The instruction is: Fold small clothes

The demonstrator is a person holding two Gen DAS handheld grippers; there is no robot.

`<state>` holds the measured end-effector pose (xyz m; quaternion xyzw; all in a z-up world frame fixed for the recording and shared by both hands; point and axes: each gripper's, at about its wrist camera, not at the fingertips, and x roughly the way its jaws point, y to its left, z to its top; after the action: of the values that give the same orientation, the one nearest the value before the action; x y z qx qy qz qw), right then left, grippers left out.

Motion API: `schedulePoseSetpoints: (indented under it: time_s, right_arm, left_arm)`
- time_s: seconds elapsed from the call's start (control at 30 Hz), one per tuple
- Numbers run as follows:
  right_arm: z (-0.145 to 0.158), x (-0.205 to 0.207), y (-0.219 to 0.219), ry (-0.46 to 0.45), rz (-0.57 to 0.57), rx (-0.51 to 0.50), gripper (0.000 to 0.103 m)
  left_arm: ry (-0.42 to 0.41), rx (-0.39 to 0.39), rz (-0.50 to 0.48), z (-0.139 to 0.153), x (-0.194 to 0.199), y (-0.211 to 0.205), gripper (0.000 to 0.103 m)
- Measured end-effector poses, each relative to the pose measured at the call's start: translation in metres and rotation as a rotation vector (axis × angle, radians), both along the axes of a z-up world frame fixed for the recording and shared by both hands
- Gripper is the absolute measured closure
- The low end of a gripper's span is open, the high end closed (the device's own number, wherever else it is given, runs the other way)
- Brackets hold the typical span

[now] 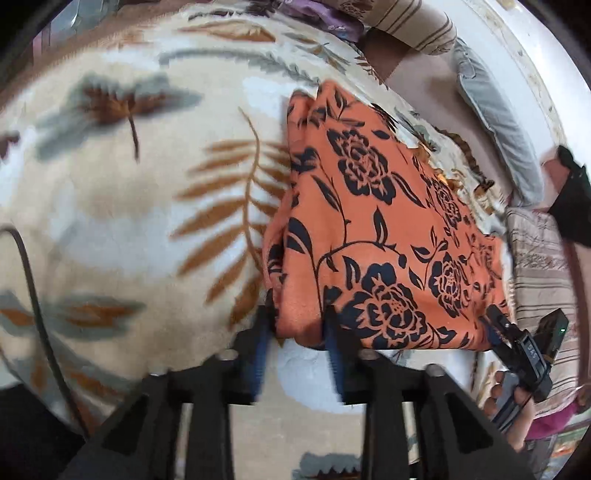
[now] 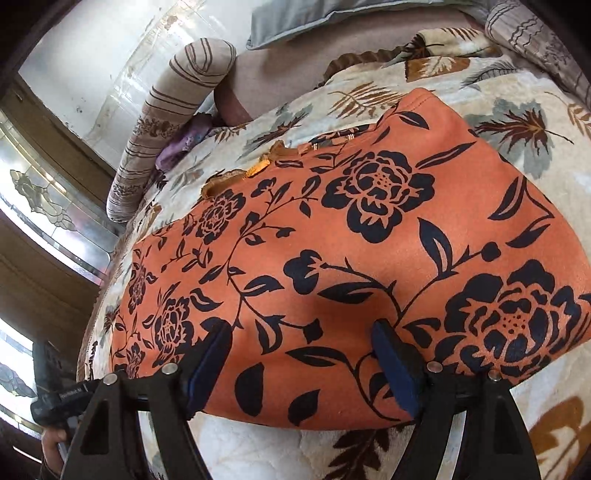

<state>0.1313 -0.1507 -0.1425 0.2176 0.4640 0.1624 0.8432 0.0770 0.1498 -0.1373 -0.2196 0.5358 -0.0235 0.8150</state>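
An orange garment with a dark flower print lies folded flat on a leaf-patterned blanket. In the left wrist view my left gripper has its blue pads pinched on the garment's near left corner, where the folded layers bunch between them. In the right wrist view the same garment fills the middle. My right gripper stands wide open over its near edge, the fingers apart on top of the cloth and pinching nothing. A frayed golden trim shows at the garment's far edge.
The blanket covers a bed. A striped bolster, a grey pillow and a purple cloth lie at the far side near a white wall. A dark cable hangs at the left. A patterned window is beside the bed.
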Motion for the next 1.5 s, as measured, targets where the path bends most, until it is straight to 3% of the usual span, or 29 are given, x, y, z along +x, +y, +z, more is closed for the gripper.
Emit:
schedulePoseSetpoints:
  time_s: [0.07, 0.13, 0.27, 0.33, 0.37, 0.4, 0.43, 0.5, 0.57, 0.7, 0.83, 0.9, 1.0, 1.07, 1.17, 1.23, 1.3, 1.4, 1.47, 1.5]
  right_arm:
    - [-0.003, -0.001, 0.002, -0.019, 0.007, -0.002, 0.021]
    - [-0.001, 0.000, 0.008, -0.025, 0.003, 0.003, 0.019]
    - [-0.002, 0.000, 0.007, -0.030, 0.005, 0.021, 0.017]
    - [-0.002, -0.001, 0.005, -0.036, 0.001, 0.030, 0.017]
    - [-0.002, -0.002, 0.005, -0.041, 0.000, 0.030, 0.017]
    - [-0.002, -0.002, 0.006, -0.045, 0.002, 0.024, 0.017]
    - [-0.002, -0.002, 0.008, -0.047, 0.004, 0.015, 0.017]
    - [-0.002, -0.001, 0.010, -0.050, 0.008, -0.001, 0.017]
    - [-0.002, -0.002, 0.012, -0.055, 0.012, -0.012, 0.017]
    - [-0.002, -0.003, 0.011, -0.062, 0.003, -0.008, 0.017]
    - [-0.003, -0.006, 0.008, -0.067, -0.015, 0.018, 0.017]
    - [-0.001, -0.006, 0.006, -0.059, -0.023, 0.035, 0.017]
    - [0.008, -0.011, -0.002, -0.027, -0.052, 0.108, 0.017]
    - [0.019, -0.018, -0.007, -0.050, -0.039, 0.199, 0.017]
    - [0.018, -0.021, -0.022, -0.060, -0.082, 0.265, 0.017]
    - [-0.010, -0.015, -0.041, 0.079, -0.187, 0.281, 0.020]
    - [-0.005, -0.024, -0.057, 0.057, -0.233, 0.405, 0.019]
    - [0.028, -0.037, -0.069, -0.090, -0.222, 0.399, 0.018]
    - [0.018, -0.037, -0.084, -0.059, -0.293, 0.389, 0.017]
    - [-0.001, -0.032, -0.096, 0.009, -0.351, 0.384, 0.017]
  left_arm:
    - [-0.067, 0.077, -0.019, 0.021, 0.011, 0.001, 0.058]
    - [-0.120, 0.096, -0.044, 0.039, 0.035, 0.000, 0.046]
    - [-0.117, 0.133, -0.093, 0.038, 0.110, -0.006, 0.045]
    - [-0.095, 0.208, -0.091, 0.027, 0.141, -0.008, 0.045]
    - [-0.087, 0.238, -0.101, 0.019, 0.156, -0.010, 0.049]
    - [-0.049, 0.279, -0.103, 0.006, 0.168, -0.009, 0.062]
    - [0.004, 0.272, -0.074, -0.007, 0.177, -0.002, 0.079]
    - [0.009, 0.135, 0.042, -0.011, 0.181, 0.024, 0.079]
    - [-0.003, 0.105, 0.077, -0.007, 0.177, 0.031, 0.079]
    - [-0.055, 0.140, 0.096, 0.004, 0.147, 0.034, 0.074]
    - [-0.094, 0.150, 0.093, 0.022, 0.103, 0.028, 0.053]
    - [-0.131, 0.178, 0.059, 0.033, 0.072, 0.020, 0.049]
    - [-0.188, 0.211, 0.024, 0.052, 0.031, 0.004, 0.046]
    - [-0.227, 0.218, 0.003, 0.066, 0.008, -0.008, 0.035]
    - [-0.275, 0.221, -0.030, 0.083, -0.012, -0.030, 0.029]
    - [-0.265, 0.192, -0.022, 0.084, -0.020, -0.038, 0.027]
    - [-0.215, 0.168, -0.014, 0.077, -0.025, -0.044, 0.027]
    - [-0.201, 0.162, 0.011, 0.074, -0.035, -0.053, 0.027]
    - [-0.210, 0.148, 0.004, 0.077, -0.044, -0.064, 0.027]
    - [-0.220, 0.145, -0.004, 0.079, -0.049, -0.074, 0.027]
